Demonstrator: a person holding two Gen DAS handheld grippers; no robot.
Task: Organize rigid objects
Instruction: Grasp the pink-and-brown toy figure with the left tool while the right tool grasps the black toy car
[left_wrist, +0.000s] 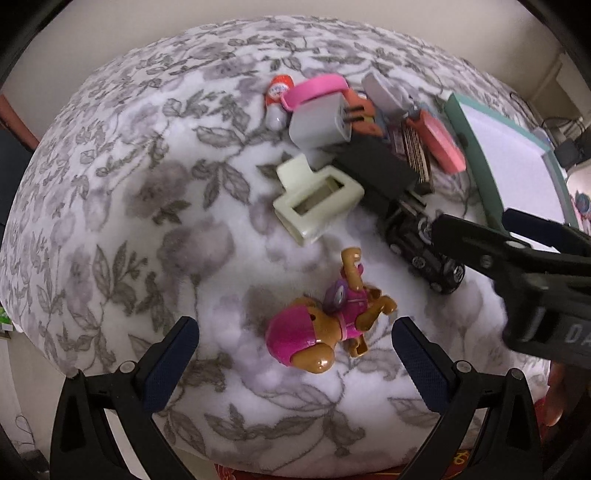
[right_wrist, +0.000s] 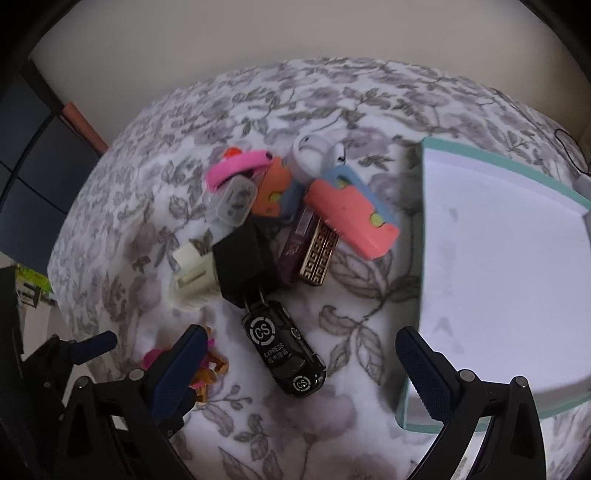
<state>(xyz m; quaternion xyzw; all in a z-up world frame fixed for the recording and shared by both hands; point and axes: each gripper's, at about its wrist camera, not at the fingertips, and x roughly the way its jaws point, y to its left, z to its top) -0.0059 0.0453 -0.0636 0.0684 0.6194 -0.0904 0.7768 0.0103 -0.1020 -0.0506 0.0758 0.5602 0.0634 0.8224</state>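
Note:
A brown and pink toy dog (left_wrist: 321, 332) lies on the floral blanket, between the fingers of my open left gripper (left_wrist: 295, 336). A black toy car (right_wrist: 284, 350) marked "CS EXPRESS" lies between the fingers of my open right gripper (right_wrist: 299, 350); it also shows in the left wrist view (left_wrist: 424, 251). The right gripper (left_wrist: 476, 232) shows in the left wrist view, over the car. Behind lies a pile: a cream clip (left_wrist: 317, 199), a white charger (left_wrist: 321, 122), a black box (right_wrist: 240, 258), a pink band (right_wrist: 236, 166), a coral and blue case (right_wrist: 354, 210).
A teal-rimmed box with a white inside (right_wrist: 421, 221) stands on the blanket at the right, close to my right gripper's right finger; it also shows in the left wrist view (left_wrist: 476, 158). The floral blanket (left_wrist: 147, 184) covers a rounded surface. A wall stands behind.

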